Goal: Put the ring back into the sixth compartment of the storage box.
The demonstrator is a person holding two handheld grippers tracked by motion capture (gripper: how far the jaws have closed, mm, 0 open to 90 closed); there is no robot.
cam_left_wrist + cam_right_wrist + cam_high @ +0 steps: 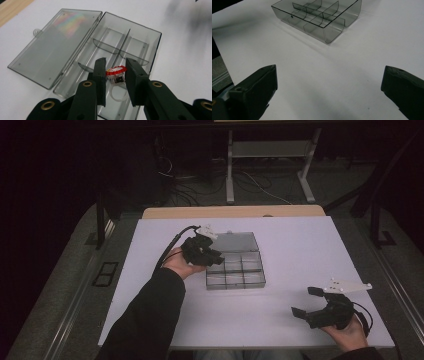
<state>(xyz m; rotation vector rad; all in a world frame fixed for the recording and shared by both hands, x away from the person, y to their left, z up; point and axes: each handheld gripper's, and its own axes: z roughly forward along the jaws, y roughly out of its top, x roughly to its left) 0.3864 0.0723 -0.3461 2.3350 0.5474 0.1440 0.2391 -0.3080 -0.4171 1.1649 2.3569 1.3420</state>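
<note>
Ring [115,75] clamped between left gripper [115,77] jaws, frame centre, over open box [140,45]; right gripper [329,82] jaws held wide apart.

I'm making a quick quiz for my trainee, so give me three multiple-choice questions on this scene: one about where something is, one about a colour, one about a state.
1. Where is the ring?
A. between the left gripper jaws, above the compartment box
B. on the white table
C. in the right gripper

2. What colour is the ring's frilled top?
A. blue
B. red and white
C. green

3. How is the box lid?
A. shut
B. taken off and stacked
C. swung open, lying flat beside the box

Answers: 1 A, the jaws pinch it over the box. 2 B, a red frill with white shows. 3 C, it lies flat at the hinge.
</note>
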